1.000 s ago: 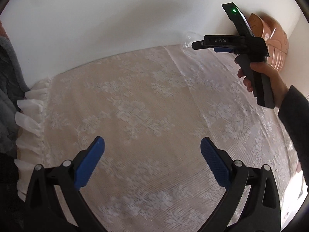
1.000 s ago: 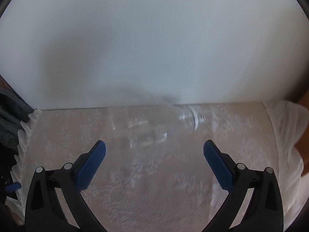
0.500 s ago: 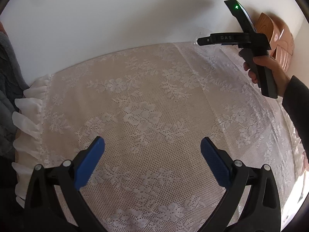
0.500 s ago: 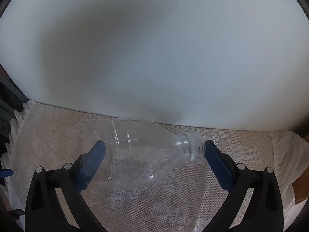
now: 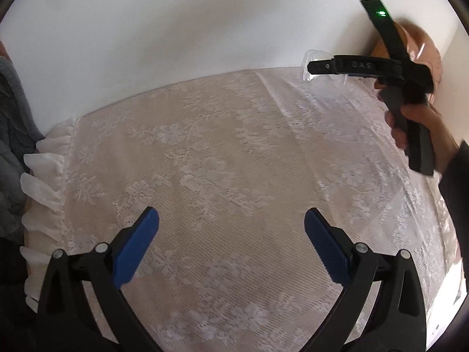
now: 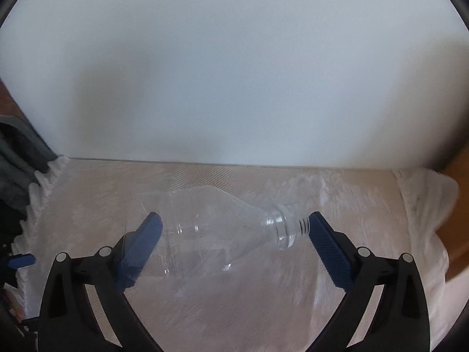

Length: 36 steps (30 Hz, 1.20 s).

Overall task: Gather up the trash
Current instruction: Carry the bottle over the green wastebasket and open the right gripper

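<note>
A clear empty plastic bottle (image 6: 222,231) without a cap lies on its side on the lace tablecloth (image 6: 249,299), neck pointing right. My right gripper (image 6: 233,237) is open, its blue pads on either side of the bottle, the right pad close to the bottle mouth. In the left wrist view the bottle (image 5: 312,67) shows at the far right by the wall, partly hidden behind the right gripper (image 5: 325,66). My left gripper (image 5: 231,234) is open and empty over the middle of the tablecloth (image 5: 219,161).
A white wall (image 5: 176,29) runs along the table's far edge. Grey fabric (image 5: 11,146) hangs past the ruffled left edge. A brown wooden chair back (image 5: 425,47) stands at the far right behind the right hand.
The right gripper moved forward and lower around the bottle, which now lies between its open pads. The left gripper shifted only slightly and stayed open.
</note>
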Motion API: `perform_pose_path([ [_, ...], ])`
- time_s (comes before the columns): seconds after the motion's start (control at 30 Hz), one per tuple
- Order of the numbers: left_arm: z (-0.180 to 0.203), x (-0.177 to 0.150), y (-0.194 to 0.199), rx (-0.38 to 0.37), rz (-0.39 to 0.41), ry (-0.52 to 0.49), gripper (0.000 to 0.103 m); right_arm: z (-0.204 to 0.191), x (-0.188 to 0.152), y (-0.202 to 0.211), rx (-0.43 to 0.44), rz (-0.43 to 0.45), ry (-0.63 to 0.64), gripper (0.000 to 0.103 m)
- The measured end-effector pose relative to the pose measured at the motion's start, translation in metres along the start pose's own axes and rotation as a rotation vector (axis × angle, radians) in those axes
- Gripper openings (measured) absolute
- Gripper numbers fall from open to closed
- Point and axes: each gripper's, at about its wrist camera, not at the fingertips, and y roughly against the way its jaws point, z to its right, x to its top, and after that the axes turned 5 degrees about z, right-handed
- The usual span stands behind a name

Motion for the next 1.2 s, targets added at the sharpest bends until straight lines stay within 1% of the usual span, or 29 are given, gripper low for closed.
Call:
perform_pose_path([
  [0.1, 0.009, -0.007, 0.014, -0.02, 0.006, -0.016, 0.095, -0.012, -0.02, 0.036, -0.006, 0.025, -0.02, 0.099],
  [0.2, 0.023, -0.017, 0.029, -0.039, 0.006, -0.043, 0.095, -0.032, -0.057, 0.084, -0.017, 0.055, -0.062, 0.099],
  [0.23, 0.029, -0.022, 0.034, -0.047, 0.006, -0.054, 0.095, -0.03, -0.069, 0.1, -0.026, 0.06, -0.075, 0.099],
  [0.3, 0.04, -0.033, 0.05, -0.065, 0.008, -0.082, 0.095, -0.037, -0.101, 0.136, -0.047, 0.071, -0.112, 0.099],
  [0.37, 0.051, -0.043, 0.061, -0.084, 0.007, -0.113, 0.095, -0.046, -0.131, 0.164, -0.054, 0.076, -0.154, 0.099],
  [0.5, 0.081, -0.065, 0.08, -0.105, 0.0, -0.181, 0.095, -0.051, -0.202, 0.231, -0.113, 0.086, -0.241, 0.099],
  [0.53, 0.089, -0.072, 0.085, -0.112, -0.004, -0.194, 0.095, -0.056, -0.214, 0.238, -0.122, 0.085, -0.256, 0.099],
  [0.6, 0.103, -0.084, 0.095, -0.129, -0.009, -0.219, 0.095, -0.056, -0.238, 0.264, -0.143, 0.084, -0.296, 0.099],
  [0.7, 0.126, -0.102, 0.112, -0.153, -0.005, -0.26, 0.095, -0.053, -0.285, 0.308, -0.19, 0.096, -0.37, 0.099],
  [0.83, 0.16, -0.126, 0.133, -0.178, -0.001, -0.312, 0.095, -0.051, -0.33, 0.349, -0.225, 0.131, -0.459, 0.099],
  [1.0, 0.199, -0.15, 0.157, -0.215, 0.009, -0.378, 0.095, -0.055, -0.377, 0.396, -0.27, 0.17, -0.524, 0.099],
  [1.2, 0.244, -0.178, 0.181, -0.261, 0.016, -0.458, 0.095, -0.057, -0.421, 0.434, -0.337, 0.193, -0.576, 0.099],
])
